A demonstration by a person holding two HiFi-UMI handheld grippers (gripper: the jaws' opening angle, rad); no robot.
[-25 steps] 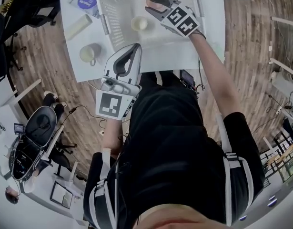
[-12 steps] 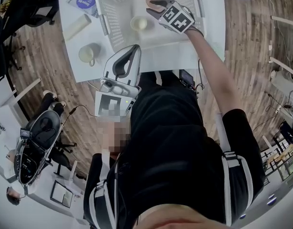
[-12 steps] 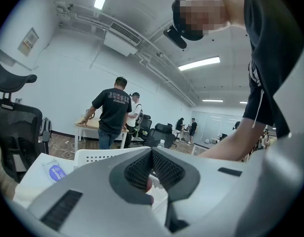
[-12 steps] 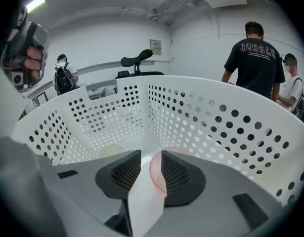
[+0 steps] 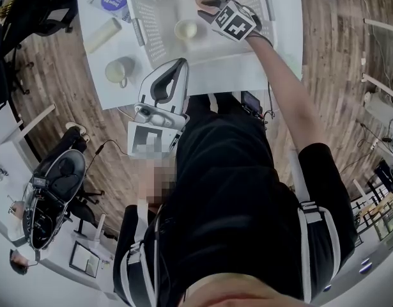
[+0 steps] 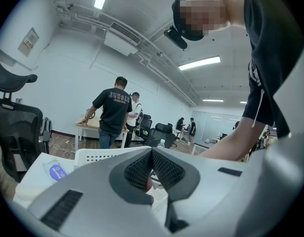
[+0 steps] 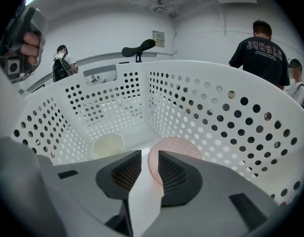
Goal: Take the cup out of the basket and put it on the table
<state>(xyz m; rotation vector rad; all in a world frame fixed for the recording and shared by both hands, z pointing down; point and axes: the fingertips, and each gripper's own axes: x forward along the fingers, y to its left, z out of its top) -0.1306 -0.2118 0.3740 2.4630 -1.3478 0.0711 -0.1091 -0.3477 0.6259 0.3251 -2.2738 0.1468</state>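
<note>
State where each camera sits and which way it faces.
Head view: on the head, steeply down at table and basket; torso, left gripper and right gripper show.
Left gripper view: on that gripper, tilted up across the room; shut jaws, own arm.
Right gripper view: inside the basket; open jaws astride the pink cup rim.
All three show the basket.

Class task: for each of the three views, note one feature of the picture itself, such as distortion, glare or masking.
Head view: fisheye bends the floorboards; the white table is nearly blown out. Left gripper view: ceiling lights glare, corners go dark, a mosaic patch masks a face. Right gripper view: the basket wall bows, edges vignetted.
</note>
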